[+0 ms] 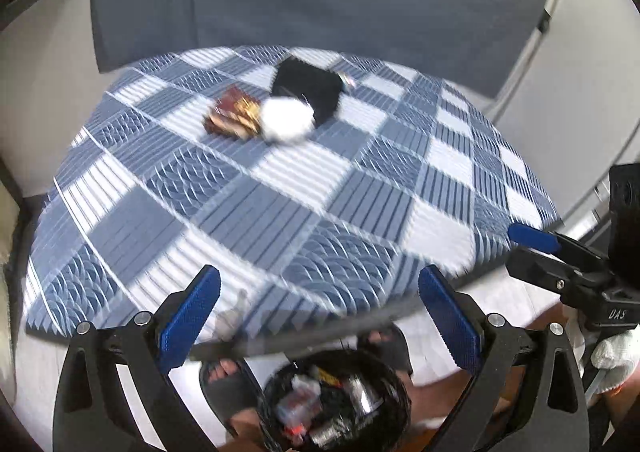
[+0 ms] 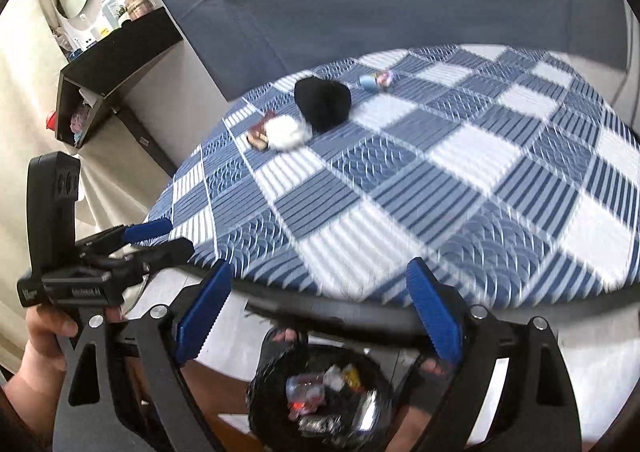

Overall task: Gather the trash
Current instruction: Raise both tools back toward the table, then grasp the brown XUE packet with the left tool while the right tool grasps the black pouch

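- My left gripper (image 1: 320, 316) and right gripper (image 2: 316, 308) both gape wide, holding nothing.
- A white wad (image 1: 286, 119), brown wrapper (image 1: 232, 114) and black bag (image 1: 310, 86) lie on the checked bed (image 1: 360, 192).
- The trash bin (image 1: 334, 404) sits below by my feet.

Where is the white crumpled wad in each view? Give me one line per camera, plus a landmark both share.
Left wrist view: the white wad lies upper centre on the checked bedspread, between a brown wrapper on its left and a black object behind it on the right.
Right wrist view: the white wad lies upper left of centre, with the same neighbours.
Shared landmark: the black object.
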{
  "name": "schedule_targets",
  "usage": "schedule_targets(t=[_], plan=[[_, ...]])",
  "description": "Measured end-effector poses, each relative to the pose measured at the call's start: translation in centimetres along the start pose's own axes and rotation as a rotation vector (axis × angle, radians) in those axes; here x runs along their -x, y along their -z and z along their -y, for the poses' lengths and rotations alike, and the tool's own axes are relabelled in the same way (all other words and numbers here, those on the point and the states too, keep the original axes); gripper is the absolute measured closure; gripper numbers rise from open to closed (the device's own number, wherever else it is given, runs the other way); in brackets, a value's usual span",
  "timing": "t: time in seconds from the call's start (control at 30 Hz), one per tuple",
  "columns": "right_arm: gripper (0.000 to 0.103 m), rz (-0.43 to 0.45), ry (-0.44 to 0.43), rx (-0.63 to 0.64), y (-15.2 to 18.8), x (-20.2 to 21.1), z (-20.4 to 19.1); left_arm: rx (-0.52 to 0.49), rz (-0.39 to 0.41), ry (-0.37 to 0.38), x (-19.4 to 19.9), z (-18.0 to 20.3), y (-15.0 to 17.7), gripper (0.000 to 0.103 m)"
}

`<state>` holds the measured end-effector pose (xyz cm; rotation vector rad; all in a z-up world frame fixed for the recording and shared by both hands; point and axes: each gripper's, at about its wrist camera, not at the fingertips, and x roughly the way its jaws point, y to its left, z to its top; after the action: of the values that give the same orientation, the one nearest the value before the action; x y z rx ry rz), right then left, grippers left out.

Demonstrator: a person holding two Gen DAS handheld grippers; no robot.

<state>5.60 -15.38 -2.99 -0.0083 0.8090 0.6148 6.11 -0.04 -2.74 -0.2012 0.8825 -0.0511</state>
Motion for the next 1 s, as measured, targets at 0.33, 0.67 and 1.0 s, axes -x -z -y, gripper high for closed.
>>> schedule_targets(t=[0.33, 0.67, 1.0], plan=[[0.015, 0.033, -0.022, 0.038, -6.2, -3.7, 0.7, 0.0, 0.051, -0.047, -1.7, -2.9, -5.6, 0.007], [0.015, 0.05, -0.038, 0.047, -11.1, -7.9, 0.6, 0.005, 0.041, -0.112, -5.3, -6.1, -10.1, 0.007], [0.015, -0.001, -0.074, -0.023, -15.5, -13.9, 2.3, 0.072, -0.013, -0.139, -9.6, -8.0, -13.9, 0.008]])
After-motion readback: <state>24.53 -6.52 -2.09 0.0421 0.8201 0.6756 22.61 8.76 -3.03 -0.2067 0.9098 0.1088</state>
